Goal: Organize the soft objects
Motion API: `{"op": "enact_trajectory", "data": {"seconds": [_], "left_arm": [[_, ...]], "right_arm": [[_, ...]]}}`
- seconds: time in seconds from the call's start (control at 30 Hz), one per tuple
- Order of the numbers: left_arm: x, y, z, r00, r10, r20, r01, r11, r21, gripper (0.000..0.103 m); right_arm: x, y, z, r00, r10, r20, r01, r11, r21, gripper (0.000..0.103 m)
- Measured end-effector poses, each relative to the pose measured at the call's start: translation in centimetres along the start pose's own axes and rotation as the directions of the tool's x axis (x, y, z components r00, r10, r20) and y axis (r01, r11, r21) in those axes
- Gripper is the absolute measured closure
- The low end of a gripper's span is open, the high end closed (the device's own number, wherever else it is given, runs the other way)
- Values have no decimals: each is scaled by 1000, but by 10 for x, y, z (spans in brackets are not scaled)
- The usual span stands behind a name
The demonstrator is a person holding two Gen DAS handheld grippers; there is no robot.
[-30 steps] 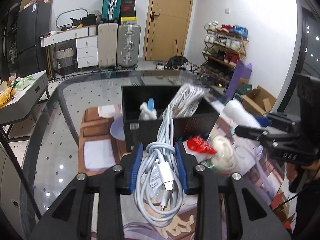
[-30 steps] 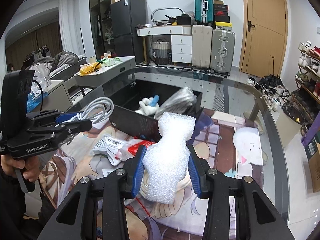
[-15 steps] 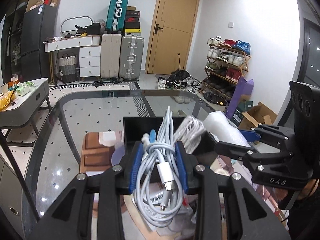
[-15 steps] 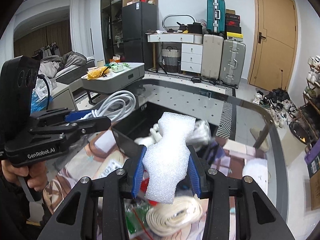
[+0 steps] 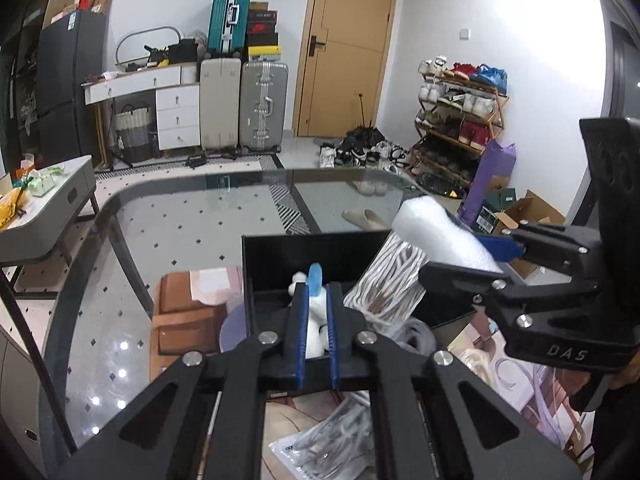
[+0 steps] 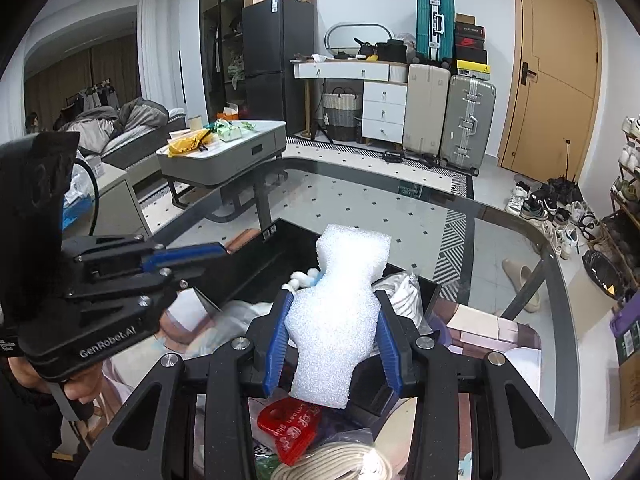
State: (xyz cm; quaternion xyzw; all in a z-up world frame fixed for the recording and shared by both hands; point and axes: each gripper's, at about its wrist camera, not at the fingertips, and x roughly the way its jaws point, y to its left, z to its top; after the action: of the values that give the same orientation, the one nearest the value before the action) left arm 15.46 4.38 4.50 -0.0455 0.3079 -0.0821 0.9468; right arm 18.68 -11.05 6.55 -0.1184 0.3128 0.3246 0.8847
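Pinched white foam block (image 6: pixel 335 320) (pebbly)

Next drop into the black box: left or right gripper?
Right. The right gripper is shut on the white foam piece above the black box. The left gripper holds nothing, jaws nearly closed.

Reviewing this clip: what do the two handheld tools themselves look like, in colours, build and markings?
Both are matte black plastic frames with silver screws and blue finger pads. The left tool has triangular cutouts in its arms and reads "GenRobot.AI" on its side in the right wrist view, where a black cable loops behind it. The right tool has the same build and shows "DAS" on its side in the left wrist view. Dark sleeves show at both hands.
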Motion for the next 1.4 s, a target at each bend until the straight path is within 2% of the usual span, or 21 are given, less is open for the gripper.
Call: {"op": "enact_trajectory", "data": {"seconds": [0.17, 0.23, 0.27, 0.33, 0.4, 0.6, 0.9, 1.4], "left_arm": [[-1, -5, -8, 1000, -4, -17, 5, 1000, 24, 97], [-5, -6, -13, 999, -25, -24, 26, 999, 28, 90], [-7, -7, -16, 999, -31, -33, 32, 999, 38, 85], [-11, -12, -23, 998, -46, -46, 49, 996, 68, 52], [-14, -17, -29, 997, -49, -58, 54, 994, 98, 51], [-1, -24, -47, 986, -42, -163, 68, 986, 155, 51], [5, -25, -50, 977, -84, -197, 113, 983, 144, 48], [6, -20, -59, 964, -85, -251, 129, 978, 164, 46]], "right_arm": [[4, -1, -2, 1000, -1, -5, 1, 1000, -6, 63], [1, -2, -3, 1000, -1, 5, 1, 1000, -4, 63], [0, -2, -4, 1000, -1, 7, 1, 1000, -3, 63], [-4, -2, -5, 1000, -1, 11, 1, 1000, 0, 63], [-6, -2, -7, 1000, -1, 11, 1, 1000, -4, 63], [-7, -2, -11, 1000, -1, 10, 1, 1000, -4, 63], [-6, -1, -11, 1000, 0, 5, 0, 1000, -6, 63], [-5, 1, -11, 1000, 4, 5, -4, 1000, -11, 63]]}}
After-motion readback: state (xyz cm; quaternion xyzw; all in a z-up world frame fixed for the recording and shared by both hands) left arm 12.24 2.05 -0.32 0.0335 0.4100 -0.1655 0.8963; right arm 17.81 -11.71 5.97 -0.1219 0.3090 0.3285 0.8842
